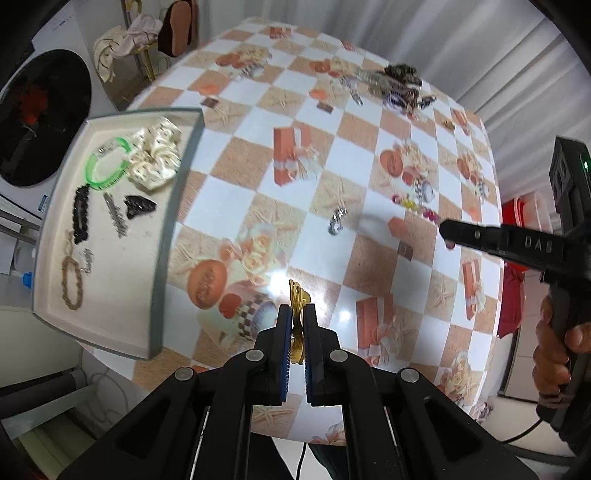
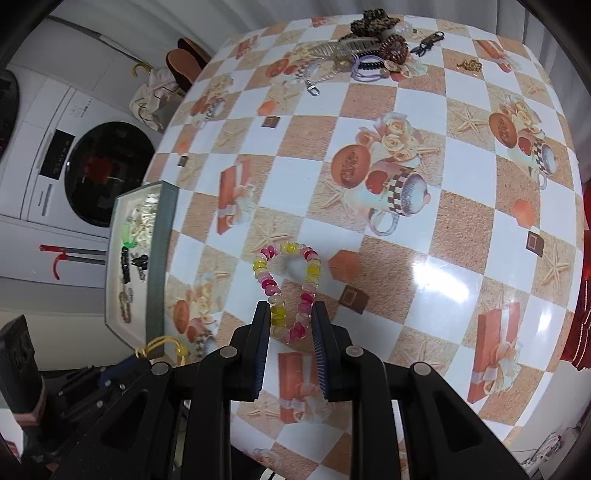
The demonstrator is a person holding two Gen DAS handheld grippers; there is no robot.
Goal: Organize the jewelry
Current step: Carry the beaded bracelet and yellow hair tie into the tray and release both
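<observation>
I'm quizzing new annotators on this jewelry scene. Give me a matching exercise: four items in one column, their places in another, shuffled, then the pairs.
Items:
1. yellow cord
2. beaded bracelet
3. green bangle
4. leopard scrunchie

Places:
A. in the tray
B. in the far pile on the table
C. in the left tongs
D. in the right tongs

Pairs: 1-C, 2-D, 3-A, 4-B
</observation>
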